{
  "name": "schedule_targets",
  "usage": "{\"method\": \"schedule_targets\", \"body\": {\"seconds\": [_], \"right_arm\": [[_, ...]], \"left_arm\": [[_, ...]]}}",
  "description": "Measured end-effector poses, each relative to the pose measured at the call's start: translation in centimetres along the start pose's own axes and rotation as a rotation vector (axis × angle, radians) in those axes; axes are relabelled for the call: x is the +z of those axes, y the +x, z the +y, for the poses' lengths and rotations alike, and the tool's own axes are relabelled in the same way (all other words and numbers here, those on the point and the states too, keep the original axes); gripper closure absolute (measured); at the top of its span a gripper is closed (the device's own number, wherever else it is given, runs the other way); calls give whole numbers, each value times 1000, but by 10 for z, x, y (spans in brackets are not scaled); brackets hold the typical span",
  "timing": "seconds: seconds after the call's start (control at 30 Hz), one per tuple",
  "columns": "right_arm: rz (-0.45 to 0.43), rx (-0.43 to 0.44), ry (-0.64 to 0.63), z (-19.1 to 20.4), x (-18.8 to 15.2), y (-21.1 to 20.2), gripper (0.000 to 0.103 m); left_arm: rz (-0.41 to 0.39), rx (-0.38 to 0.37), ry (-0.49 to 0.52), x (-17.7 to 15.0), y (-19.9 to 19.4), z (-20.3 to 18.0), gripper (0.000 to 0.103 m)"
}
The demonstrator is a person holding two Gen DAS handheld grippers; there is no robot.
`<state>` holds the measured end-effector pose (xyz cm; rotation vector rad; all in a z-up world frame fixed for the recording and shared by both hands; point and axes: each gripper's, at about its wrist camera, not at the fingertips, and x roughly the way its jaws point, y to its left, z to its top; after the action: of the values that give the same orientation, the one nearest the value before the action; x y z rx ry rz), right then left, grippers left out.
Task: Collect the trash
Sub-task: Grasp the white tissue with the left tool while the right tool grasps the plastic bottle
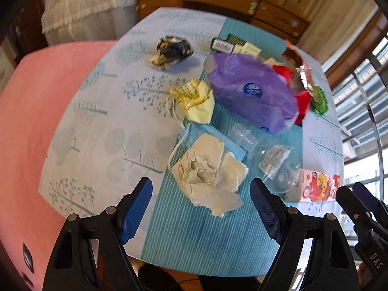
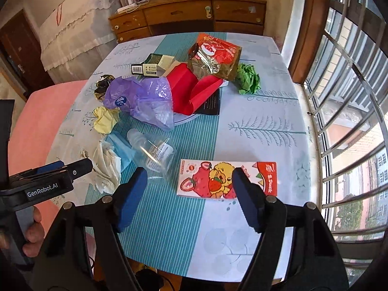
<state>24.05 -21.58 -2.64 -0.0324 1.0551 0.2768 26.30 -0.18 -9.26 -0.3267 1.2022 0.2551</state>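
1. The left gripper (image 1: 201, 208) hangs over the crumpled white tissue (image 1: 208, 172), jaws spread wide with nothing between them. The wad lies on the teal striped runner near the table's near edge, touching a blue face mask (image 1: 211, 133).
2. The right gripper (image 2: 189, 194) points down at the flat strawberry snack box (image 2: 225, 179), jaws spread and empty.
3. For the tissue, the better grip is probably across its bunched middle, not the loose flap, so it lifts as one piece.
4. The box lies flat, so one pad likely has to catch a long edge; its far corner is partly hidden behind a finger.
5. A clear plastic bottle (image 2: 152, 152) lies on its side between the two targets and may roll if nudged.
6. The purple plastic bag (image 1: 252, 92), yellow paper wad (image 1: 196, 101) and red bag (image 2: 191, 89) crowd the table centre.
7. Open cloth lies to the right of the box, towards the window.
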Motion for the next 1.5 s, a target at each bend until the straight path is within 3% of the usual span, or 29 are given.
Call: {"method": "schedule_targets", "body": {"seconds": [0.23, 0.53, 0.63, 0.7, 0.8, 1.13, 1.37, 1.5], "right_arm": [[105, 107, -203, 25, 25, 58, 34], [245, 238, -387, 52, 42, 122, 37], [280, 267, -403, 57, 42, 137, 39], [306, 286, -406, 61, 41, 146, 44], [317, 310, -399, 66, 40, 154, 45], [276, 345, -380, 76, 28, 137, 48], [242, 361, -344, 85, 14, 109, 49], [221, 359, -314, 71, 15, 80, 49]], "left_arm": [[68, 29, -104, 9, 38, 10, 18], [137, -20, -249, -1, 71, 32, 29], [143, -51, -268, -4, 76, 32, 36], [147, -78, -274, -5, 80, 31, 48], [140, -71, -269, -5, 83, 28, 52], [97, -6, -227, -10, 68, 22, 55], [42, 14, -161, -6, 25, 16, 55], [22, 3, -120, -12, -1, 26, 55]]}}
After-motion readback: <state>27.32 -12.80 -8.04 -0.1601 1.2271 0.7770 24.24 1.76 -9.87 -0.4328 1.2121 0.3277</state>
